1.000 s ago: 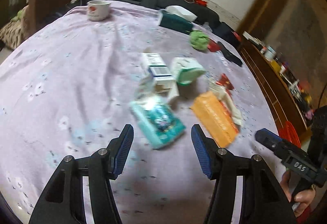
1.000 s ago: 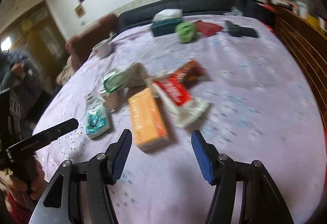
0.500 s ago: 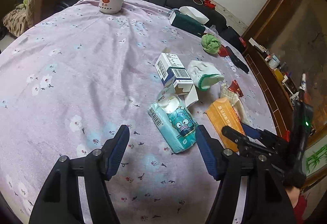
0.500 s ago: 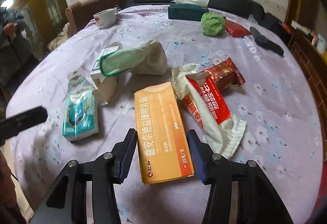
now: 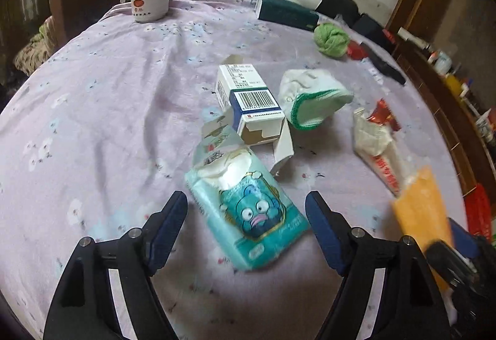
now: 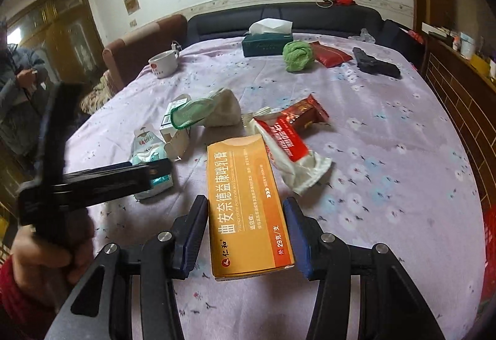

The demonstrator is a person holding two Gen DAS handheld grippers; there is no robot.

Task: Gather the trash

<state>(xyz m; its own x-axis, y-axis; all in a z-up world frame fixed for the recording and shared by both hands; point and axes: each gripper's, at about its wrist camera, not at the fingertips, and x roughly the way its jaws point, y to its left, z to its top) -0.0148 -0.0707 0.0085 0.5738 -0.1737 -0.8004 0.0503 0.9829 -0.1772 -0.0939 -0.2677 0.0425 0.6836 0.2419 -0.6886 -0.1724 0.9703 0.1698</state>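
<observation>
**Orange box gripped, most trash left on the table**

The right gripper [image 6: 245,231] sat at lower centre of its view, jaws closed in against both long sides of the orange box [image 6: 245,203], which appeared lifted at its near end. The left gripper [image 5: 246,231] stood wide apart and held nothing, straddling the tissue pack [image 5: 248,209] at centre frame. Beyond lay the white carton [image 5: 248,98], the green-trimmed cloth [image 5: 310,98] and, toward the right, the red wrappers [image 6: 288,135]. By these views the collecting had barely started: one piece was in hand, and the rest lay on the purple cloth [image 5: 93,110]. No bin showed clearly.
</observation>
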